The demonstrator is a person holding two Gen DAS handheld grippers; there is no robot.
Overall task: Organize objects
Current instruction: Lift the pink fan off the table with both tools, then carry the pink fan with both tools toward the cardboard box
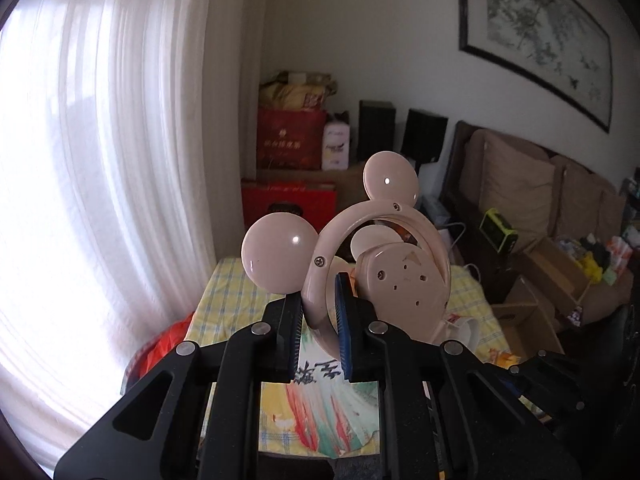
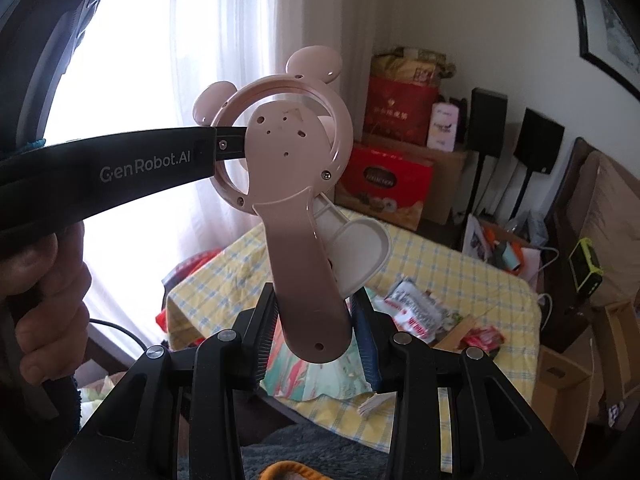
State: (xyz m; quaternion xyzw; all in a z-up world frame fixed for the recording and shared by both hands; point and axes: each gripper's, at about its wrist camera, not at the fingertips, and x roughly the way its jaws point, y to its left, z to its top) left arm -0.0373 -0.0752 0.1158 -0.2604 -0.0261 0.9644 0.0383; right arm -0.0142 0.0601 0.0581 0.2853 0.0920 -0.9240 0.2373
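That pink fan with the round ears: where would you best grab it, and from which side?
Probably the pink fan is best held by its long flat handle, from below, as the right gripper does now: its broad faces suit the fingers. The thin ring with the ears is narrow and curved; the left gripper pinches its rim side-on.

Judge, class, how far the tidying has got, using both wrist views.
Done: nothing looks put away yet. In hand: both tongs hold the pink eared fan shell in the air, left tongs on its ring, right tongs on its handle. Left: wrappers and paper litter the checked tablecloth.
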